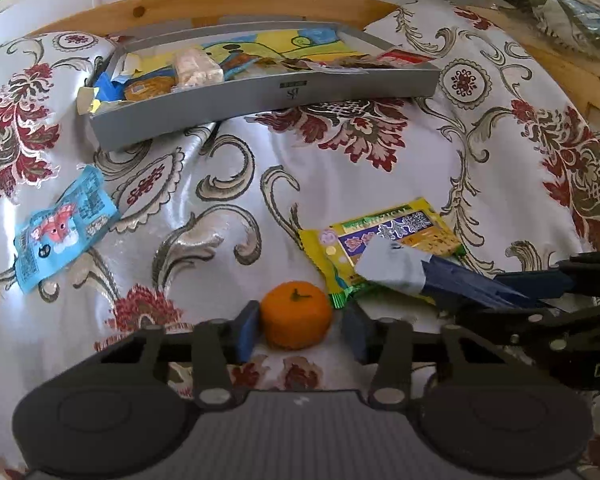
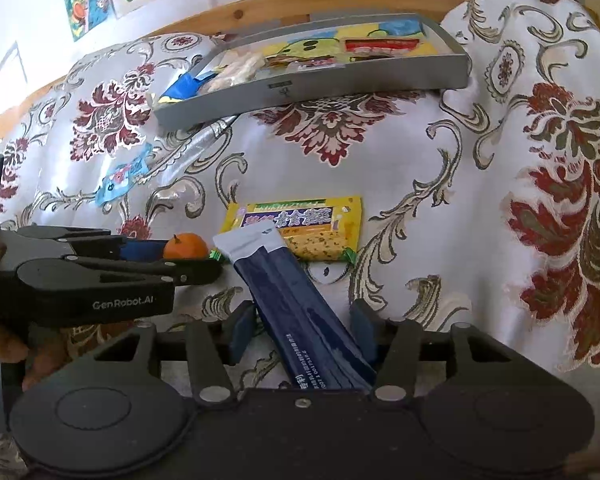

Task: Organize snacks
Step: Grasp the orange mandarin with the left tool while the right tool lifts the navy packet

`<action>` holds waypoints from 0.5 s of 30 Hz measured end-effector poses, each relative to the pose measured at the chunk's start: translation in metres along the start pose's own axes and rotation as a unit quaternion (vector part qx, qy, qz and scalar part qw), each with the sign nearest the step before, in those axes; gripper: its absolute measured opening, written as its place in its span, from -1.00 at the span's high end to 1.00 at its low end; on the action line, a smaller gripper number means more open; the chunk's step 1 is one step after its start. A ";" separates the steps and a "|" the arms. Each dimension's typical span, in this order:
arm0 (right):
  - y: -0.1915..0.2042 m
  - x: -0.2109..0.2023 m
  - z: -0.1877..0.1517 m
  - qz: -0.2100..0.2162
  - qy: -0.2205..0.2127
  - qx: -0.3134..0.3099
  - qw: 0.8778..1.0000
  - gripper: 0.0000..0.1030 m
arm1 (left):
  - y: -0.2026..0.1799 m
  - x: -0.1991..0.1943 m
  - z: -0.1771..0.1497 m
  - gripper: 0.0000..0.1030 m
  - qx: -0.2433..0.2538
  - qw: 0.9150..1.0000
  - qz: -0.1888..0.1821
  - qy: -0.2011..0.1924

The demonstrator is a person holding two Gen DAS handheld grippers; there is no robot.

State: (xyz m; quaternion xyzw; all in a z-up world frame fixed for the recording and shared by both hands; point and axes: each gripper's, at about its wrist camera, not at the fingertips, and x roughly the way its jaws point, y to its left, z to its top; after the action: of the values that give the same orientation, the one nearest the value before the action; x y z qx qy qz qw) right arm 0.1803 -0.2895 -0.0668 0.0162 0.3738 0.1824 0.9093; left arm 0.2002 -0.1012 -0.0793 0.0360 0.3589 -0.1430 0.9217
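Note:
A small orange (image 1: 296, 316) sits on the floral cloth between the fingers of my left gripper (image 1: 300, 332). The gripper is open: its left pad (image 1: 246, 330) touches the fruit and the right pad stands slightly off. My right gripper (image 2: 303, 334) is open around a navy sachet with a white end (image 2: 300, 312), which leans against the right finger (image 2: 364, 332). The sachet's white end overlaps a yellow biscuit packet (image 2: 300, 220). A light blue packet (image 1: 60, 232) lies at the left. The grey tray (image 1: 260, 100) at the back holds several snacks.
The floral cloth (image 1: 340, 184) covers a bulging surface that falls away at the right. A wooden rail (image 1: 220, 4) and a wall with drawings run behind the tray. A hand (image 2: 4, 344) holds the left gripper's body (image 2: 100, 280) at the left of the right wrist view.

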 end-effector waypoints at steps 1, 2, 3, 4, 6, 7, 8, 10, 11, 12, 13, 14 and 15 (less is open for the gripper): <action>0.001 0.000 -0.001 0.001 0.000 -0.002 1.000 -0.13 | 0.000 -0.001 -0.001 0.21 -0.005 1.000 0.000 0.001; 0.002 -0.001 -0.002 0.001 -0.001 -0.005 1.000 -0.16 | 0.000 -0.002 -0.001 0.21 -0.009 1.000 0.002 0.001; 0.002 -0.001 -0.002 0.004 0.000 -0.009 1.000 -0.17 | 0.000 -0.003 -0.001 0.22 -0.014 1.000 0.002 0.002; 0.003 -0.001 -0.002 0.007 0.001 -0.016 1.000 -0.22 | 0.001 -0.004 -0.002 0.22 -0.022 1.000 0.002 0.003; 0.003 0.000 0.002 0.016 0.012 -0.047 0.999 -0.26 | 0.001 -0.006 -0.003 0.22 -0.031 0.999 0.003 0.004; 0.003 0.000 0.003 0.018 0.017 -0.064 0.998 -0.32 | 0.001 -0.007 -0.003 0.22 -0.034 0.999 0.003 0.005; 0.003 0.000 0.006 0.020 0.021 -0.081 0.996 -0.41 | 0.001 -0.008 -0.003 0.22 -0.036 0.999 0.004 0.005; 0.001 0.000 0.008 0.023 0.021 -0.100 0.995 -0.51 | 0.002 -0.009 -0.004 0.22 -0.041 0.999 0.003 0.006; 0.000 0.001 0.008 0.026 0.023 -0.106 0.994 -0.53 | 0.002 -0.010 -0.004 0.22 -0.043 0.999 0.002 0.006; -0.001 0.002 0.008 0.029 0.023 -0.113 0.993 -0.55 | 0.002 -0.010 -0.004 0.22 -0.044 0.999 0.002 0.006; -0.001 0.003 0.007 0.031 0.022 -0.120 0.992 -0.57 | 0.002 -0.011 -0.004 0.22 -0.044 0.999 0.002 0.006; -0.002 0.004 0.006 0.035 0.021 -0.125 0.991 -0.57 | 0.002 -0.011 -0.004 0.22 -0.045 0.999 0.001 0.007; -0.002 0.005 0.005 0.038 0.017 -0.131 0.990 -0.57 | 0.002 -0.011 -0.004 0.22 -0.045 0.999 0.001 0.007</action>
State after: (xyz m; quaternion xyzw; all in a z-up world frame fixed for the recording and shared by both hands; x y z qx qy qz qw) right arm 0.1874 -0.2895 -0.0668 -0.0923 0.3612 0.2647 0.8894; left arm 0.1898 -0.0961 -0.0749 -0.0036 0.3713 -0.1252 0.9200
